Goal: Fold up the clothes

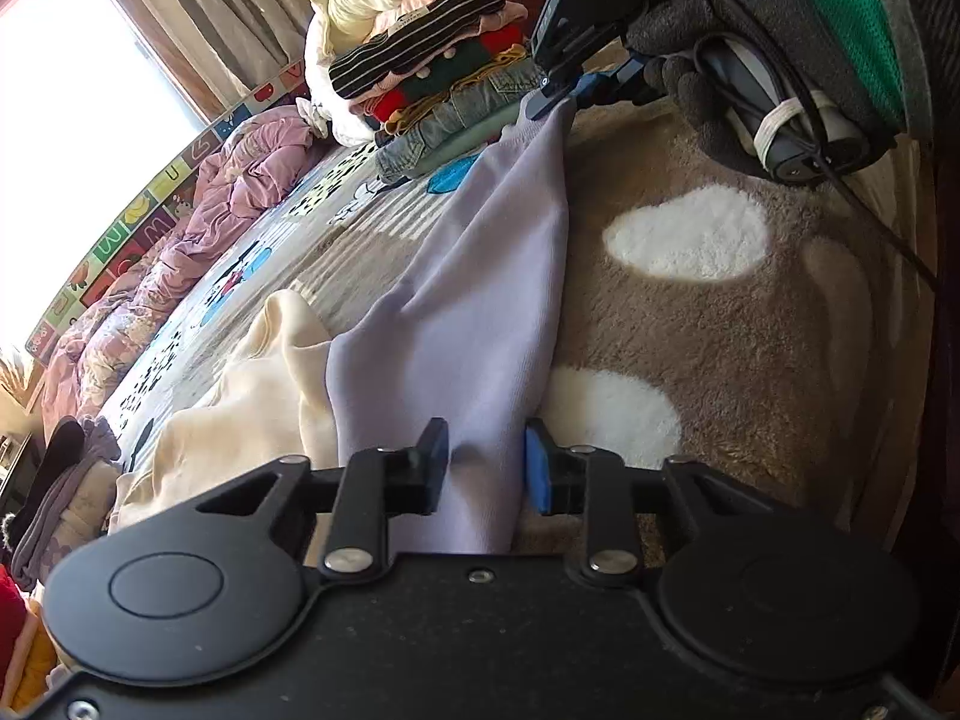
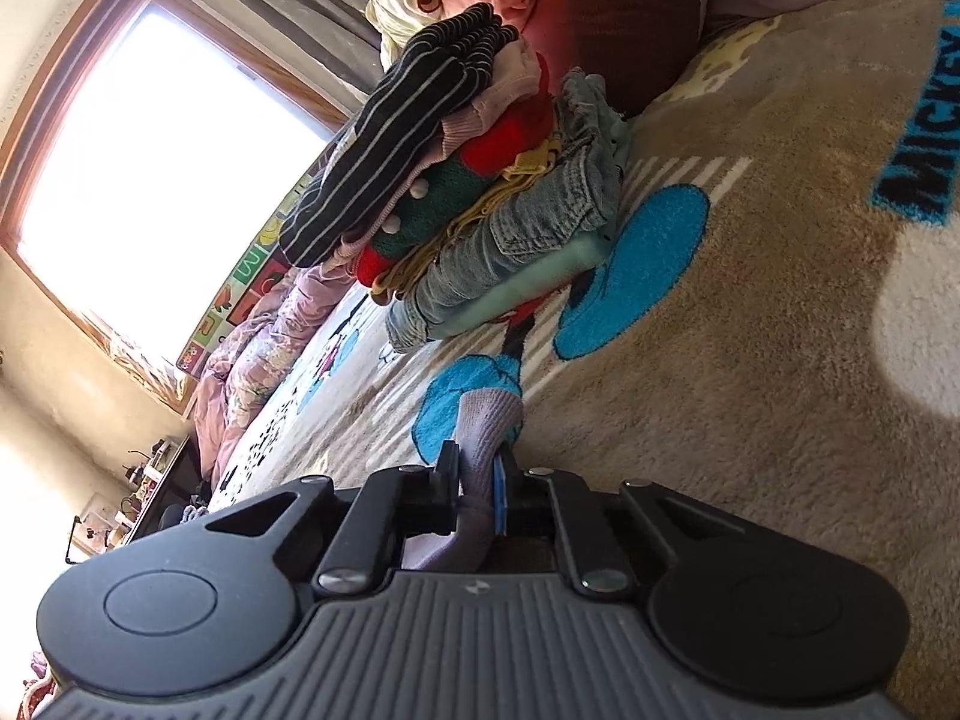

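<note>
Bed blanket w/ folded stack: both grippers, left & right, clamped on lilac garment, stretched mid-fold; next needs even tension.

Plush brown rug with white patches and blue cartoon ears covers the floor; "MICKEY" lettering at far right. Bright wood-framed window, grey curtain beside it. Alphabet-print border runs along the wall. Cluttered dark low shelf stands below the window, contents too small to tell.
</note>
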